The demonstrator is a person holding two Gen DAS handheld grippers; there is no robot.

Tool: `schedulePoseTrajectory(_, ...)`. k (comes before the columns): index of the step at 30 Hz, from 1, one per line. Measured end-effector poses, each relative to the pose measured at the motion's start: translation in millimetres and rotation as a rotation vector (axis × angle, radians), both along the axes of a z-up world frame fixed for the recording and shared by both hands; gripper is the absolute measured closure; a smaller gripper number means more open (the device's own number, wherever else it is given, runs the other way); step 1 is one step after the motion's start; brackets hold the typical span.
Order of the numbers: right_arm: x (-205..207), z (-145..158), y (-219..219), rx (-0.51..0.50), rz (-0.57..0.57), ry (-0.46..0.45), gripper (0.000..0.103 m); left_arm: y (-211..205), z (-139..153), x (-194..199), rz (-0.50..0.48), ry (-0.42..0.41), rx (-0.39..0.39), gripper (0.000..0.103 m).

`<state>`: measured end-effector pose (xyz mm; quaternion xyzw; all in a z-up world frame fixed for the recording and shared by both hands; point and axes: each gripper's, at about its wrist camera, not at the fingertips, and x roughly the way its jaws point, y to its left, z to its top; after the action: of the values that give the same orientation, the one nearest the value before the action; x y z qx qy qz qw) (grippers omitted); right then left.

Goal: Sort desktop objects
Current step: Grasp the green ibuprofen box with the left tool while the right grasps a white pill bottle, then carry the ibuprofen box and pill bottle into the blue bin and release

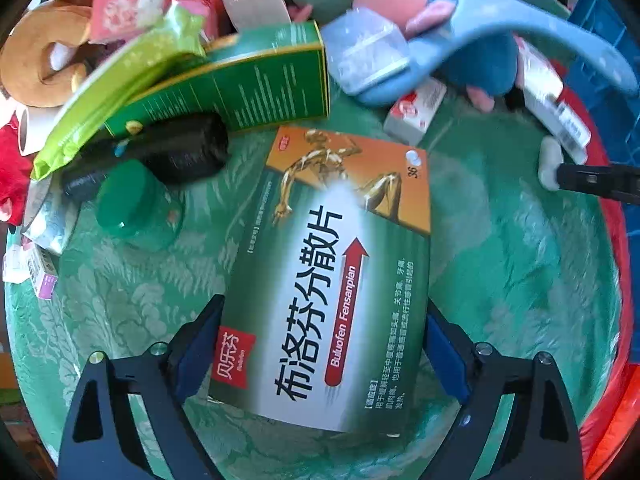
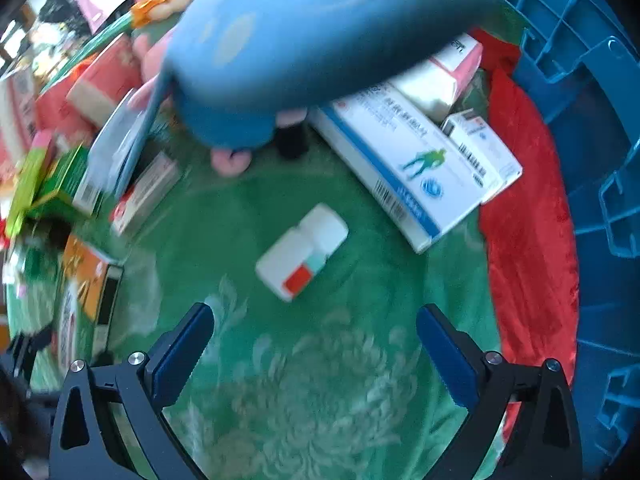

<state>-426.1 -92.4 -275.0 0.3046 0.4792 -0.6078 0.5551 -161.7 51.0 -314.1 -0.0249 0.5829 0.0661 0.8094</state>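
My left gripper (image 1: 320, 344) is shut on a green and orange ibuprofen box (image 1: 332, 264), its pads against the box's two long sides above the green patterned cloth (image 1: 520, 248). The same box shows at the left edge of the right wrist view (image 2: 86, 280). My right gripper (image 2: 316, 356) is open and empty above the cloth. A small white pill bottle (image 2: 302, 252) with a red label lies on the cloth just ahead of its fingers. One right finger (image 1: 596, 180) shows beside that bottle (image 1: 549, 164) in the left wrist view.
A pile fills the far side: a dark green carton (image 1: 240, 84), a green-capped bottle (image 1: 132, 204), a black roll (image 1: 180, 152), a blue plush toy (image 2: 320, 44), white medicine boxes (image 2: 404, 172). A red cloth (image 2: 528, 216) and a blue crate (image 2: 592, 128) stand at the right.
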Motion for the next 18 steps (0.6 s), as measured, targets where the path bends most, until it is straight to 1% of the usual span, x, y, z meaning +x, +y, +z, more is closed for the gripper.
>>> schedulePoseTrajectory(1, 0.9, -0.2, -3.0, -0.004, -0.005, 0.003, 0.020, -0.3, 1.1, 0.5, 0.004, -0.009, 0.005, 0.012)
schedulePoseTrajectory(2, 2.1, -1.2, -6.9, -0.004, -0.012, 0.000, 0.031, -0.8, 1.5, 1.1, 0.007, -0.018, 0.012, 0.012)
schedulePoseTrajectory(5, 3.3, -9.9, -18.4, 0.019, -0.034, -0.025, 0.032, -1.9, 1.1, 2.0, 0.016, -0.024, 0.020, 0.012)
schedulePoseTrajectory(7, 3.6, -16.7, -23.8, 0.025, -0.042, -0.015, 0.032, -3.7, 4.7, 0.8, 0.019, -0.036, 0.026, 0.012)
schedulePoseTrajectory(9, 4.3, -21.2, -26.2, 0.024, -0.046, 0.016, 0.039, -7.4, 13.0, -1.6, 0.015, -0.055, 0.042, 0.013)
schedulePoseTrajectory(11, 7.5, -17.2, -23.0, 0.011, -0.029, 0.045, 0.066, -10.6, 22.5, -4.1, 0.013, -0.076, 0.043, 0.014)
schedulePoseTrajectory(14, 8.3, -9.2, -13.3, 0.015, -0.020, 0.028, 0.067, -18.7, 44.3, -11.2, 0.017, -0.121, 0.050, 0.015)
schedulePoseTrajectory(18, 8.3, 5.5, 14.1, 0.014, -0.004, 0.010, 0.067, -30.3, 73.4, -22.1, 0.009, -0.169, 0.047, 0.015)
